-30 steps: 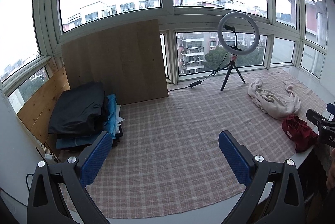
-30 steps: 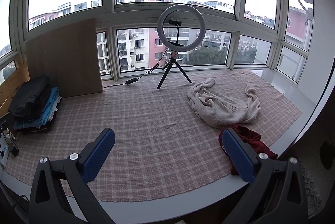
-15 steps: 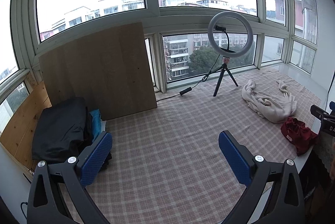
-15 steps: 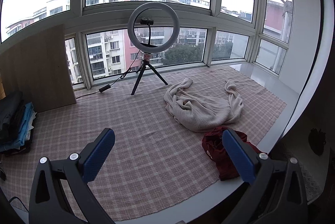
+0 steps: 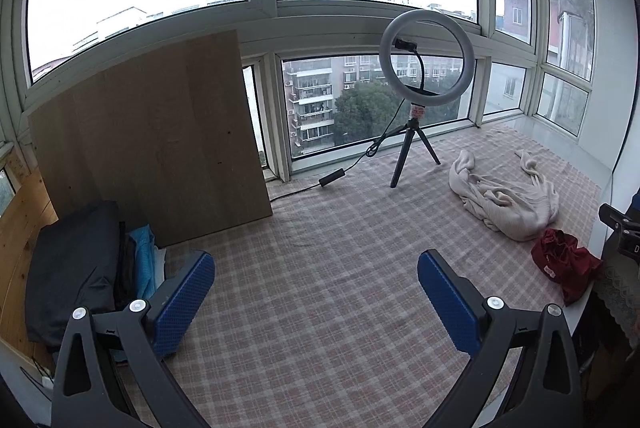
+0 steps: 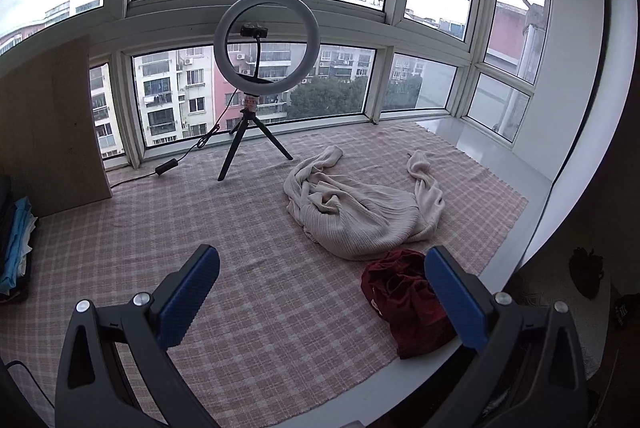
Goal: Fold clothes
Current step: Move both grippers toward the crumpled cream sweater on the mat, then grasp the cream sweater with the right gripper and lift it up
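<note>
Windows wrap a checked cloth. Far right on it lies a cream sweater, a red garment just nearer. Left gripper and right gripper hover, jaws wide, empty.

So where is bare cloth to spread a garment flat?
The wide plaid middle, between the folded stack and the cream sweater, is free. The right edge is crowded: sweater, then red garment. The ring light tripod stands behind.

- My landmark, the white ring light on its black tripod, stands on the pink checked cloth.
- Right of it lies the crumpled cream knitted sweater.
- The dark red garment lies before that sweater.
- Left of it, the tan wooden board leans behind the stacked dark and blue folded clothes.
</note>
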`<state>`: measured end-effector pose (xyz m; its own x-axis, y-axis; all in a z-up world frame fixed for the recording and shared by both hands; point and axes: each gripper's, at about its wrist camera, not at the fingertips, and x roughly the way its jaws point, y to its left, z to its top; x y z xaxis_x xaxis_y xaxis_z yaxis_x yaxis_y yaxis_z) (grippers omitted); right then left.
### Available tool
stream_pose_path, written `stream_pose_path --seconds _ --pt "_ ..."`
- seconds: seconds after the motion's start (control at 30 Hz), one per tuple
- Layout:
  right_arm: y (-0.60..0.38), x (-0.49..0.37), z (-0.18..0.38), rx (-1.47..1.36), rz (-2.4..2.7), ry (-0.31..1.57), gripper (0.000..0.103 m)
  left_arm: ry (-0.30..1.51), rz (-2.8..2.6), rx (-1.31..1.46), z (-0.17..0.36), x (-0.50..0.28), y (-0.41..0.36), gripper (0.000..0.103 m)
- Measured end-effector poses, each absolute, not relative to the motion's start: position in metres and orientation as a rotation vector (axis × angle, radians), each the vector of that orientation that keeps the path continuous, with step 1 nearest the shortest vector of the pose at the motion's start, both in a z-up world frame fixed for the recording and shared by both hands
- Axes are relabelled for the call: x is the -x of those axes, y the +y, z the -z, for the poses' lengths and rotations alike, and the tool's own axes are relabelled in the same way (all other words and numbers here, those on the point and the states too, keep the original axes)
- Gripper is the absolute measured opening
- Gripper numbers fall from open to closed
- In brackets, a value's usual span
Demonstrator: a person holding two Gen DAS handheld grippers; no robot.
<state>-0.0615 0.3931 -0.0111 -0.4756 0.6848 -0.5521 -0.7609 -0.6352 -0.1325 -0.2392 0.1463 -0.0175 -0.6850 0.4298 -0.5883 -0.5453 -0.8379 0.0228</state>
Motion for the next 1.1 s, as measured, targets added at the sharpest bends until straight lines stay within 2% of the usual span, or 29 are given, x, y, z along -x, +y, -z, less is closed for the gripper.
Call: stream_pose_path --seconds 0.17,0.3,0.4,0.6,0.73,0.83,0.93,1.0,1.1 --pt "0.456 0.046 0.003 0.676 -2.136 0.124 0.103 0.176 -2.476 0.822 0.013 0.257 0.151 0.102" --pt "0.533 0.039 0.006 0.715 -2.027 0.075 0.103 0.167 -2.539 0.823 0.011 0.260 0.161 0.102" --pt "0.593 0.041 0.020 0.786 -2.040 0.114 0.103 0.175 -2.602 0.835 0.010 0.261 0.174 0.102" --pt "0.674 0.085 0.073 1.052 -2.174 0.095 0.103 0.192 -2.692 0.873 0.012 0.255 0.210 0.102" --pt "0.703 0.130 0.124 1.268 -2.284 0.154 0.103 0.224 -2.741 0.908 0.015 0.250 0.230 0.102" --pt "0.708 0.160 0.159 1.365 -2.300 0.104 0.103 0.263 -2.768 0.959 0.020 0.249 0.243 0.102" --pt "0.704 0.184 0.185 1.433 -2.331 -0.002 0.100 0.294 -2.784 1.004 0.026 0.251 0.252 0.102" --pt "0.698 0.196 0.198 1.465 -2.349 -0.081 0.090 0.308 -2.783 1.019 0.029 0.252 0.259 0.102" --pt "0.707 0.206 0.213 1.506 -2.352 -0.082 0.087 0.338 -2.772 1.022 0.031 0.257 0.267 0.102"
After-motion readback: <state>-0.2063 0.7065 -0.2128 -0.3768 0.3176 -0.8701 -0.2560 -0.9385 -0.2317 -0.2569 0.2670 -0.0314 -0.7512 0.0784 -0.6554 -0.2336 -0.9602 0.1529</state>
